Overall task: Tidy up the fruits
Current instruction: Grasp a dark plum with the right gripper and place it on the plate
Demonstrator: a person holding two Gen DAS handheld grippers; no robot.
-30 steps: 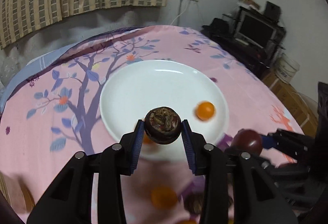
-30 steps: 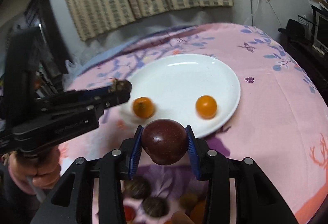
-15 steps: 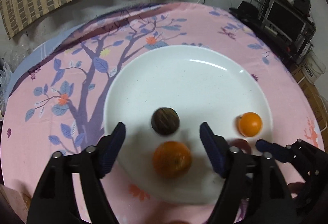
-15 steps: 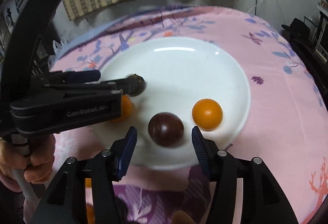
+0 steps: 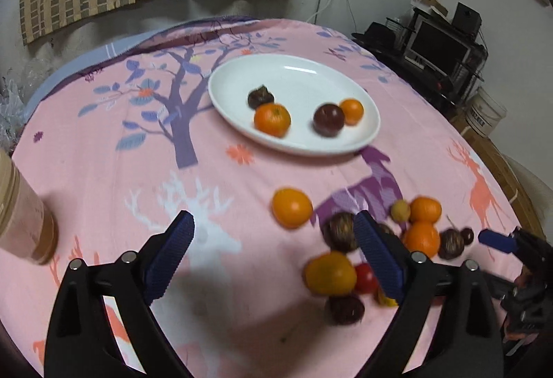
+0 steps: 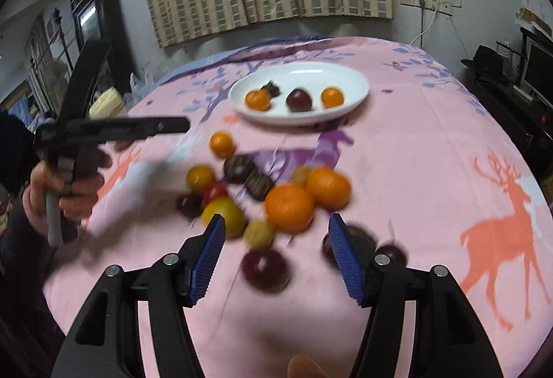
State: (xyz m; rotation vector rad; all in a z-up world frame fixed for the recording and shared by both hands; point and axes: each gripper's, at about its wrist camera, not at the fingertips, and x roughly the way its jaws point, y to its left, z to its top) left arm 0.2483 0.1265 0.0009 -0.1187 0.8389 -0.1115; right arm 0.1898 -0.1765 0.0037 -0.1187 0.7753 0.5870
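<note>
Pink-cloth table (image 5: pixel 103 170) w/ white plate (image 5: pixel 366 136), loose fruits (image 6: pixel 290 205), jar (image 5: pixel 20 215)

Four fruits (image 5: pixel 272 119) sit on the white plate (image 5: pixel 366 132); a loose pile (image 6: pixel 289 207) (blurred) lies nearer.

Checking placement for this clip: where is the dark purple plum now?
In both wrist views the dark purple plum lies on the white plate, right of centre, touching the small orange on its right.
</note>
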